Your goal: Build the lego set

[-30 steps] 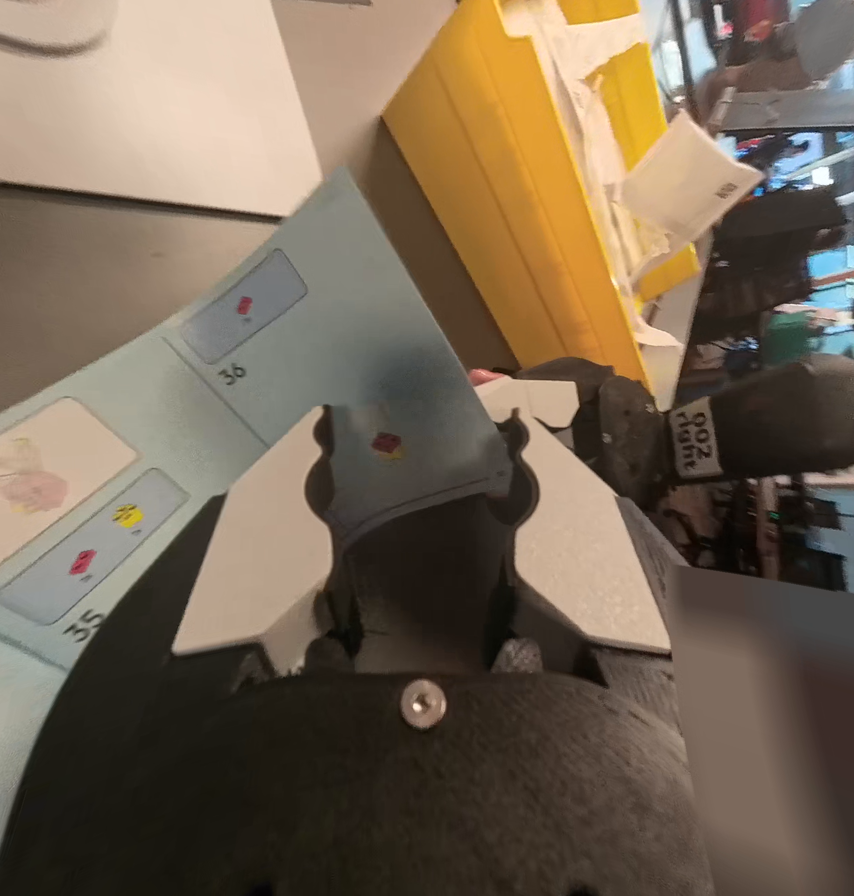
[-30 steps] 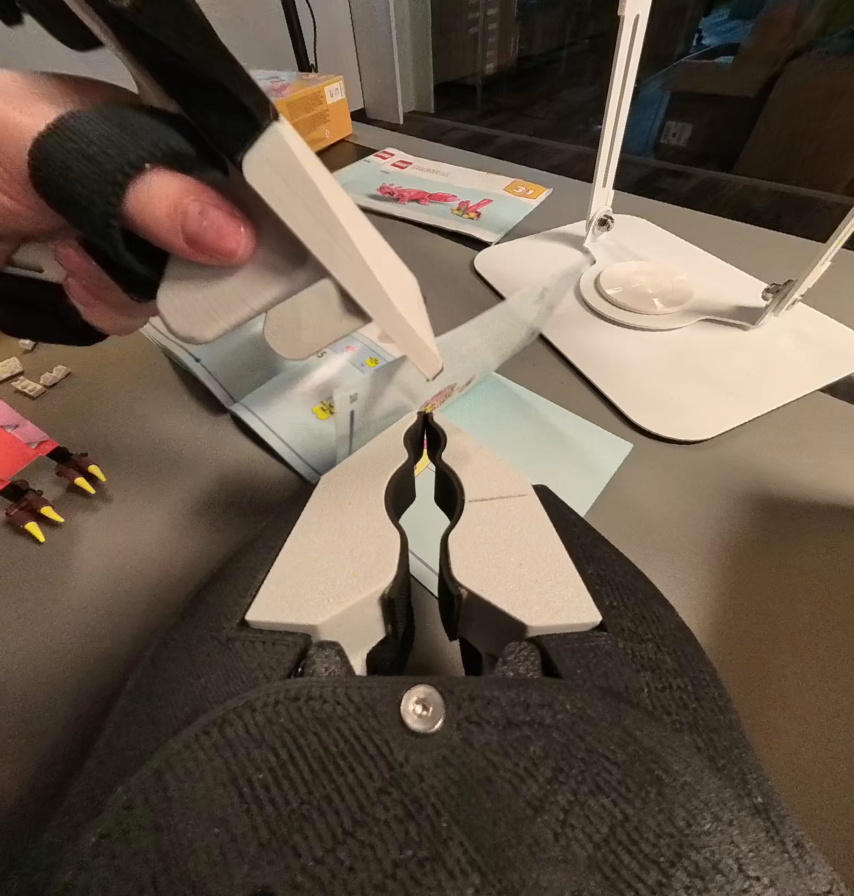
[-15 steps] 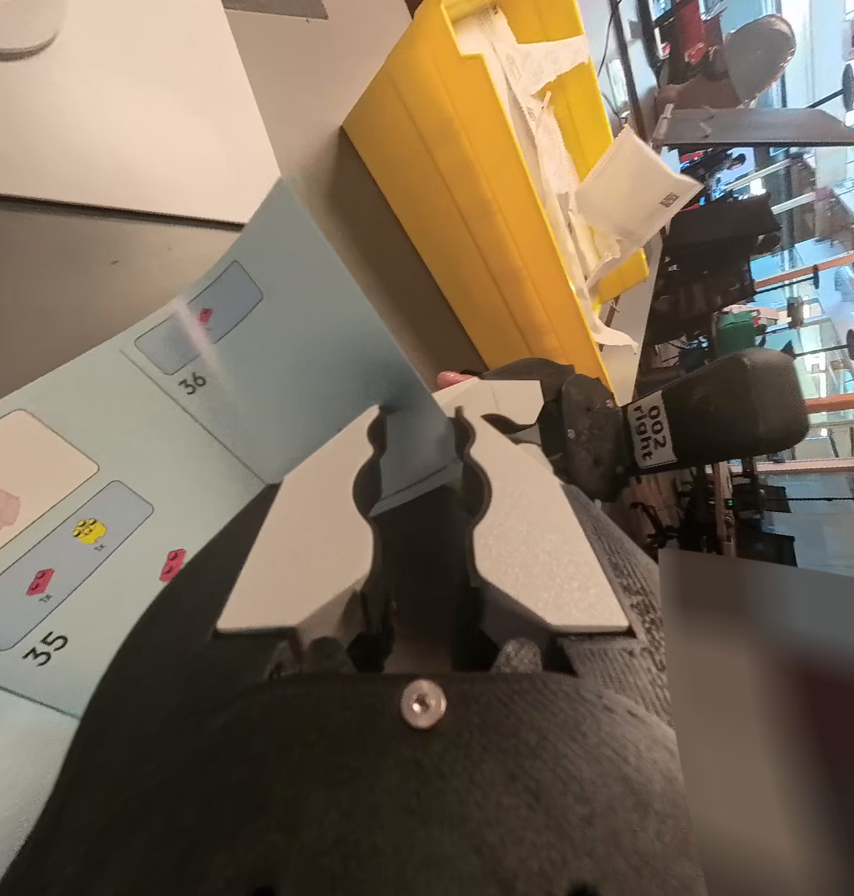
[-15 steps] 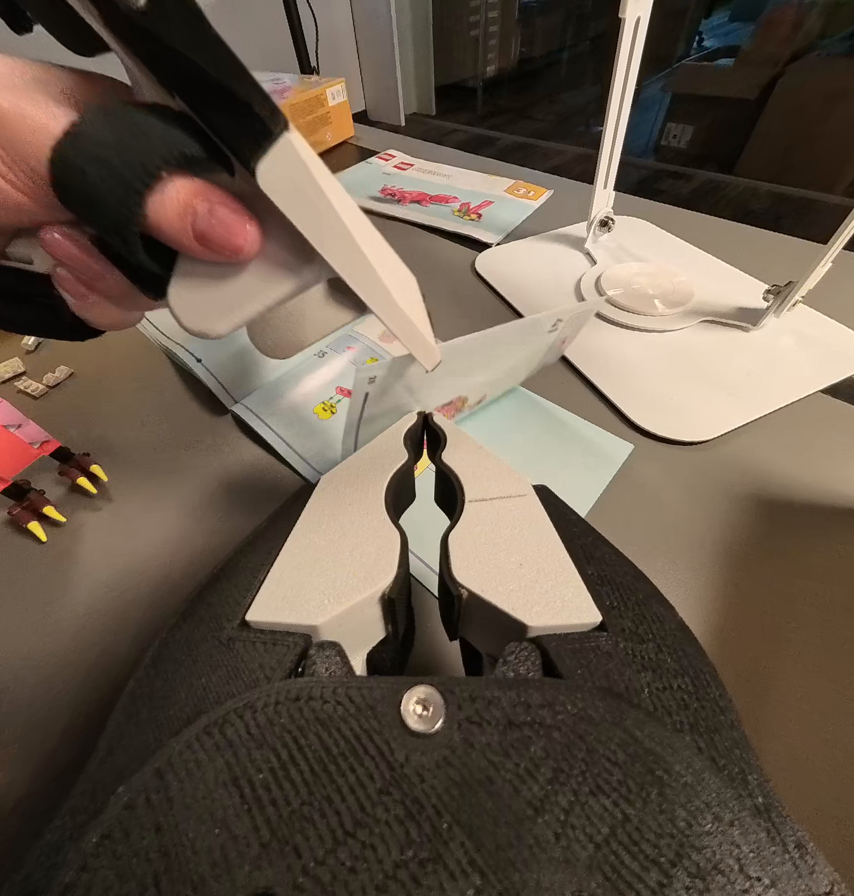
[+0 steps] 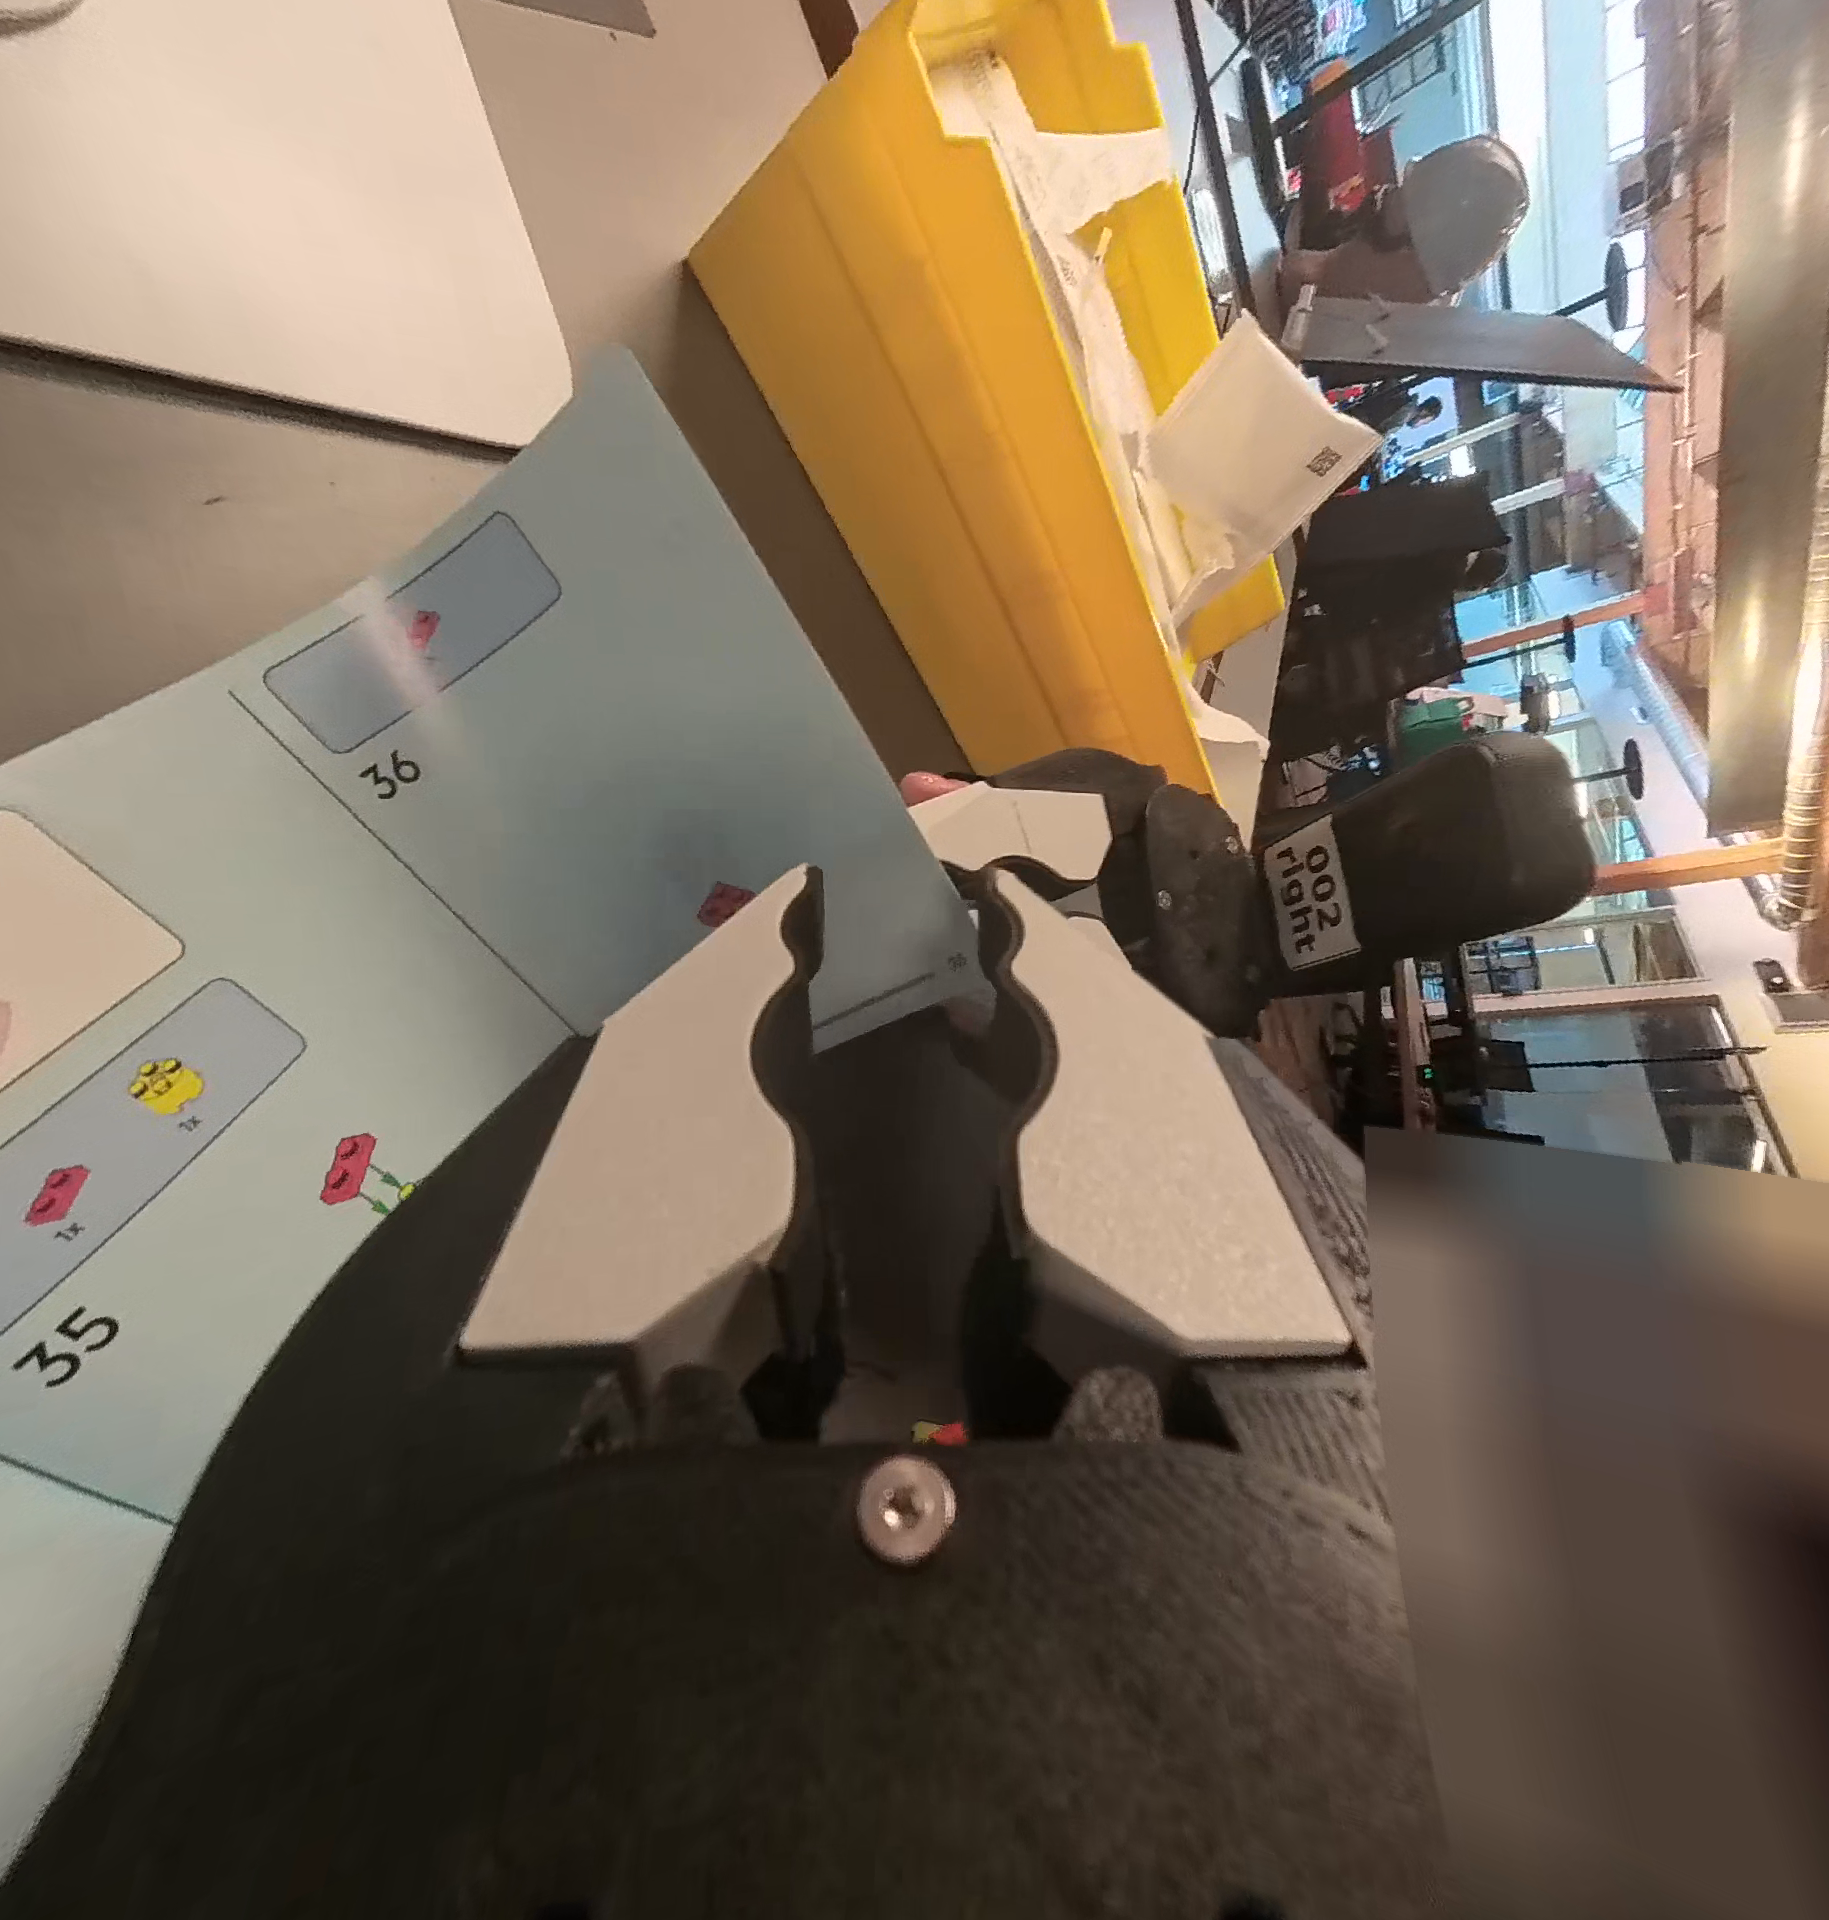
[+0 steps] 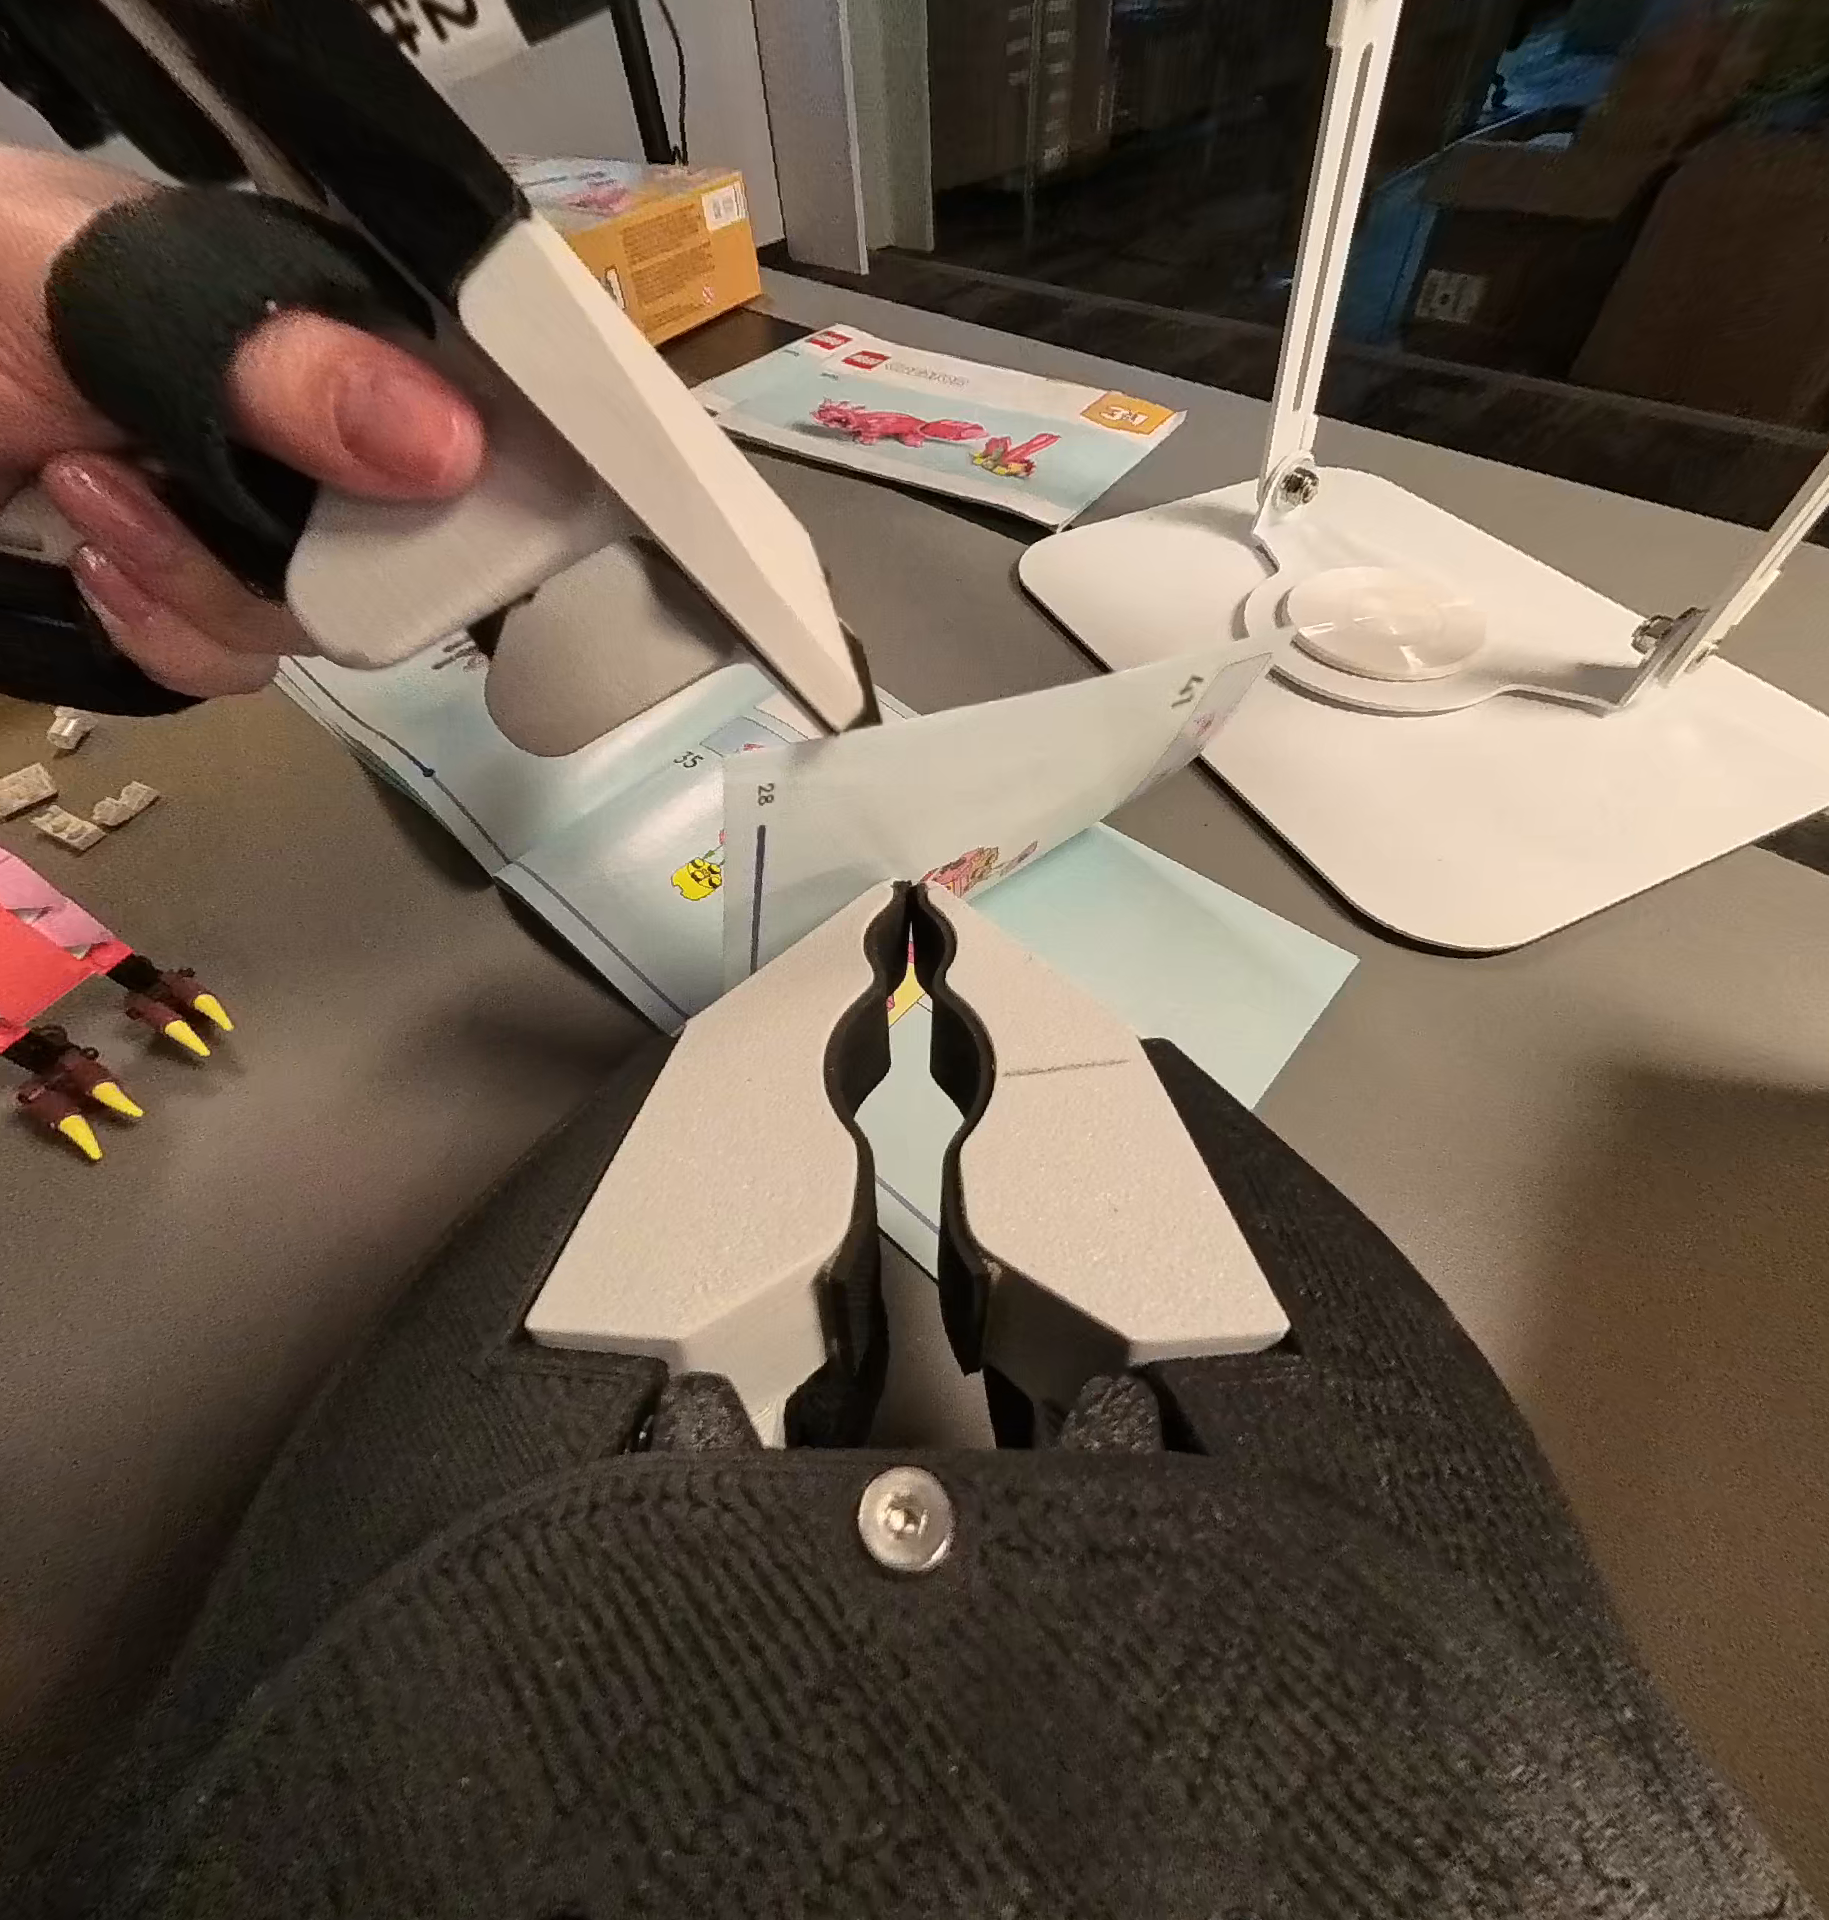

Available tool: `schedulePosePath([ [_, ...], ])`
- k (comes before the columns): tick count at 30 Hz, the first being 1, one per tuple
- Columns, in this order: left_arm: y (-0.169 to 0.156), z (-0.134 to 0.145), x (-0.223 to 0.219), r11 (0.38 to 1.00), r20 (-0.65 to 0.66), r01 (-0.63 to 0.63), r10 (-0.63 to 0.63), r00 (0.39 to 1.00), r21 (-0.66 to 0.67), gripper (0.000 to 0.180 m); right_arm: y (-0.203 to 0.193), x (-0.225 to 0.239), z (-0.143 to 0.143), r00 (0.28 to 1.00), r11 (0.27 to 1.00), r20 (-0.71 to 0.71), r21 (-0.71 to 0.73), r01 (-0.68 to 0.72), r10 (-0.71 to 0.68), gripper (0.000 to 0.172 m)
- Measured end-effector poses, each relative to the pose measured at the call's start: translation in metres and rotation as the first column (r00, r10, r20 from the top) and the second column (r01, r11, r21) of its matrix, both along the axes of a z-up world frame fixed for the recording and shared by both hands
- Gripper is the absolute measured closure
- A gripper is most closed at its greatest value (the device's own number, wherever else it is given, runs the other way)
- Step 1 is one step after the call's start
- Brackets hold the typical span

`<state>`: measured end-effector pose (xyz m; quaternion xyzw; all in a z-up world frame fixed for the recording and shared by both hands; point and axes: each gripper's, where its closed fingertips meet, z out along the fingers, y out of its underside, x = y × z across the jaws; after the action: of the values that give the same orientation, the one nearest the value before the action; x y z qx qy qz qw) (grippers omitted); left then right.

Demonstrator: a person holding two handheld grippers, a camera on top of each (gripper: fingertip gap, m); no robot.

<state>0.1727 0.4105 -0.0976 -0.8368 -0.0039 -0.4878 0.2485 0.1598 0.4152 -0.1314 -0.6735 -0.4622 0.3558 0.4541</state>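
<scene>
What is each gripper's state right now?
Left gripper: open, lifted page corner between its fingers.
Right gripper: closed, apparently pinching that page.

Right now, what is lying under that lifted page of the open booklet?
Under the lifted page a pale blue page of the open booklet lies flat on the grey table. Anything printed beneath the fold is covered.
</scene>
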Motion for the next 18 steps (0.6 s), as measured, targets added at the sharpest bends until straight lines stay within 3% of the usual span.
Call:
schedulePosePath([
  [6,-0.003,-0.003,0.001,1.000,0.025,0.010,-0.009,1.000,-0.017,0.154,0.000,0.000,0.000,1.000,1.000,0.001,-0.001,-0.002,0.002,0.172],
  [18,-0.010,0.013,0.018,0.997,0.227,0.077,-0.074,0.971,-0.001,0.180,0.000,0.000,0.000,1.000,1.000,-0.006,-0.006,-0.004,0.004,0.172],
])
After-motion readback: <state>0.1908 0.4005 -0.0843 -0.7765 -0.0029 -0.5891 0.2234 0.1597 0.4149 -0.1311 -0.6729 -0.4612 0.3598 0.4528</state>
